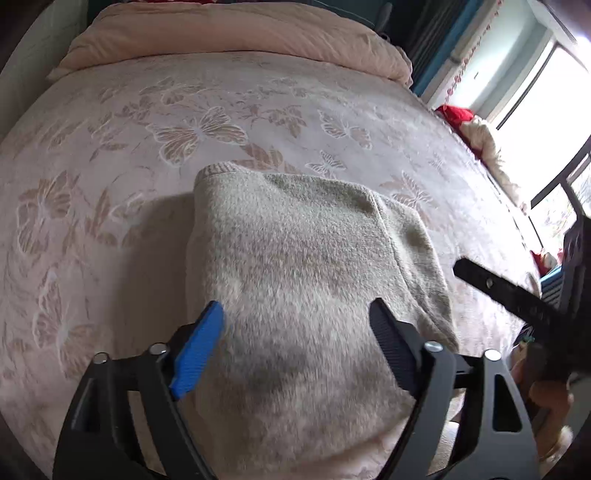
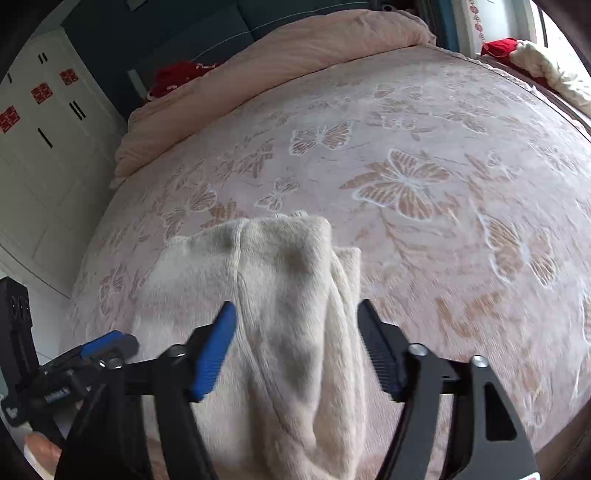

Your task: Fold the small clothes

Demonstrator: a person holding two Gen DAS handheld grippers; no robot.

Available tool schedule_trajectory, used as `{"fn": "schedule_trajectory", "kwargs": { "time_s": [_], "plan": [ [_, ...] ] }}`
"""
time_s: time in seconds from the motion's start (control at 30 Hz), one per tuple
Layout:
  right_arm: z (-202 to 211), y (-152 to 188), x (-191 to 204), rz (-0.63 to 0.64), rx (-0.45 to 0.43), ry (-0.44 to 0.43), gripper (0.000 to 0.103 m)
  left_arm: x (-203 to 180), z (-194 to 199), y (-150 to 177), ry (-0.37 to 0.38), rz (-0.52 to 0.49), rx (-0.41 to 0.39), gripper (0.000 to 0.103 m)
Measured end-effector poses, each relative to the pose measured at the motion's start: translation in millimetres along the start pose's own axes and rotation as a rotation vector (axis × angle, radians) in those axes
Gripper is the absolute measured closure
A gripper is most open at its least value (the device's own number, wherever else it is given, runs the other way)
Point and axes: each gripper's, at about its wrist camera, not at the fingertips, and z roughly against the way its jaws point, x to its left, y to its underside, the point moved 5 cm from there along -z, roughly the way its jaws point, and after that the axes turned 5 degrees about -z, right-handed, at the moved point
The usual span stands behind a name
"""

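Note:
A cream fuzzy knit garment (image 1: 295,266) lies partly folded on the bed, with a sleeve folded over along its right side. My left gripper (image 1: 297,314) is open above its near part, one finger at each side. In the right wrist view the same garment (image 2: 280,295) shows as a bunched, narrow fold. My right gripper (image 2: 295,314) is open, its fingers on either side of the fold, holding nothing. The right gripper's black finger (image 1: 509,291) shows at the right of the left wrist view. The left gripper (image 2: 107,343) shows at the lower left of the right wrist view.
The bed has a pink cover with a butterfly pattern (image 1: 199,133). A folded peach duvet (image 1: 236,33) lies at the far end. Red and cream bedding (image 1: 476,129) lies by the window at right. White wardrobes (image 2: 40,147) stand at left.

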Motion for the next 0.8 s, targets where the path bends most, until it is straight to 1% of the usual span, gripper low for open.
{"fn": "schedule_trajectory", "kwargs": {
  "time_s": [0.07,0.13,0.17,0.2,0.27,0.3,0.33,0.4,0.43,0.47,0.53,0.6,0.7,0.8],
  "plan": [
    [7.5,27.7,-16.7,-0.043,0.029,-0.008,0.023,6.6,14.5,15.8,0.019,0.022,-0.025,0.012],
    [0.2,46.9,-29.4,-0.076,0.076,0.003,0.023,11.7,17.0,33.1,0.028,0.033,-0.008,0.011],
    [-4.1,55.2,-34.4,-0.098,0.095,-0.014,0.023,13.5,14.1,40.5,0.041,0.044,0.004,0.011],
    [-8.2,60.7,-37.5,-0.130,0.107,-0.044,0.023,16.1,8.4,48.9,0.048,0.062,0.025,0.011],
    [-19.9,67.9,-37.7,-0.222,0.130,-0.152,0.023,22.9,-7.7,60.7,0.077,0.127,0.074,0.011],
    [-23.9,70.3,-36.5,-0.245,0.142,-0.181,0.023,27.3,-14.9,63.1,0.087,0.161,0.092,0.011],
    [-31.7,71.8,-33.2,-0.255,0.156,-0.189,0.023,30.5,-22.3,64.5,0.105,0.200,0.106,0.011],
    [-45.3,71.4,-24.2,-0.239,0.166,-0.187,0.021,34.5,-35.7,63.1,0.140,0.270,0.119,0.011],
    [-50.7,68.9,-19.2,-0.234,0.157,-0.190,0.019,34.5,-41.0,60.0,0.157,0.292,0.119,0.010],
    [-55.6,65.4,-14.3,-0.232,0.146,-0.204,0.016,34.0,-47.2,56.0,0.164,0.310,0.126,0.009],
    [-66.1,57.8,-8.2,-0.242,0.139,-0.212,0.016,32.3,-55.0,47.8,0.175,0.339,0.123,0.005],
    [-75.9,49.6,-5.2,-0.266,0.124,-0.243,0.015,32.7,-65.3,39.6,0.182,0.361,0.121,0.005],
    [-85.6,40.7,-7.0,-0.303,0.106,-0.281,0.015,29.0,-77.2,30.2,0.179,0.357,0.114,0.005],
    [-91.8,34.3,-3.7,-0.291,0.092,-0.278,0.015,25.6,-83.0,25.5,0.170,0.343,0.095,0.005]
  ]
}}
